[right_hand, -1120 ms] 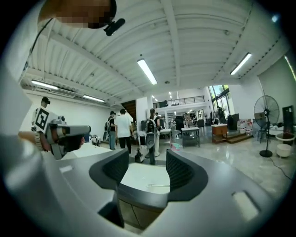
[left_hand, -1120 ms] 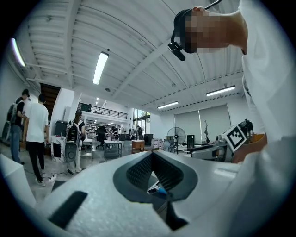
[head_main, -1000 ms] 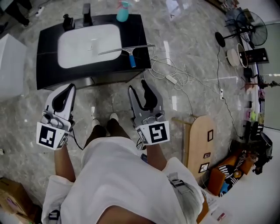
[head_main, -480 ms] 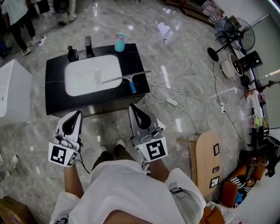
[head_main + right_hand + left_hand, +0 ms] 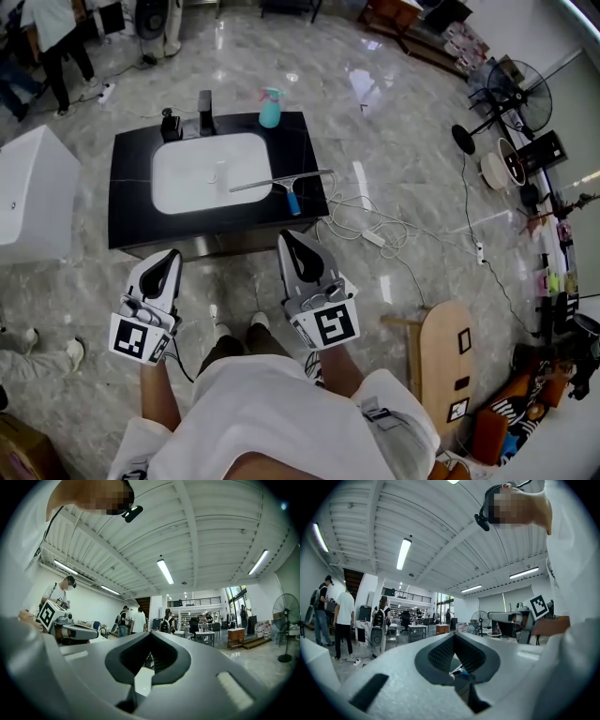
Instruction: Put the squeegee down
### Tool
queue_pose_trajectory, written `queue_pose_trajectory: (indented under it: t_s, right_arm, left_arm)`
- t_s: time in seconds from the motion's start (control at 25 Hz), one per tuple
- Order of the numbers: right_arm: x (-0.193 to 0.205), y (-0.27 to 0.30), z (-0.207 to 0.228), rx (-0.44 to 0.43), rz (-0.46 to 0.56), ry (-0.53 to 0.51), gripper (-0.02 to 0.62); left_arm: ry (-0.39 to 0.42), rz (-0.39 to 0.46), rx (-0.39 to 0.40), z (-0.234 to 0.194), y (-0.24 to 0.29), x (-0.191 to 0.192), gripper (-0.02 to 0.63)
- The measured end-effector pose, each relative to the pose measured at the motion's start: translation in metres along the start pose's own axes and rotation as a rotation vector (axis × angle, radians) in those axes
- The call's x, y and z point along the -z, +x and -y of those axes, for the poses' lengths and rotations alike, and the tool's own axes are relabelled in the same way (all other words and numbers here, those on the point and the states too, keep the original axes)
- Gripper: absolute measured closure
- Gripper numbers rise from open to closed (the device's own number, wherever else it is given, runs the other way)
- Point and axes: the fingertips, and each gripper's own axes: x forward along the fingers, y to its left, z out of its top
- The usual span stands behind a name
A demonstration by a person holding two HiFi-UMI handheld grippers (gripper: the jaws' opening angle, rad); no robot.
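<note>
1. The right tongs are fully shut. In the right gripper view the tips meet with nothing between them.
2. The left tongs are closed too and hold nothing.
3. Both tongs point level toward the tabletop, side by side in front of the person and well apart from it. I judge this as a rest pose, because there is nothing to carry.
4. The squeegee lies flat on the tabletop. Its blade crosses the right rim of the white sink, and its blue handle points toward the near edge. Neither tongs touch it.
5. It lies stable there, so the task looks finished.
6. A spray bottle and a faucet stand at the far edge.
</note>
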Motion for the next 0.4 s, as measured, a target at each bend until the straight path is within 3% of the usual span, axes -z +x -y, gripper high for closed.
queue_pose_trajectory:
  t_s: [0.4]
  right_arm:
    - [0.0017, 0.001, 0.0014, -0.011, -0.007, 0.005, 0.601]
  left_arm:
    - [0.002, -0.008, 0.007, 0.0069, 0.0024, -0.0007, 0.601]
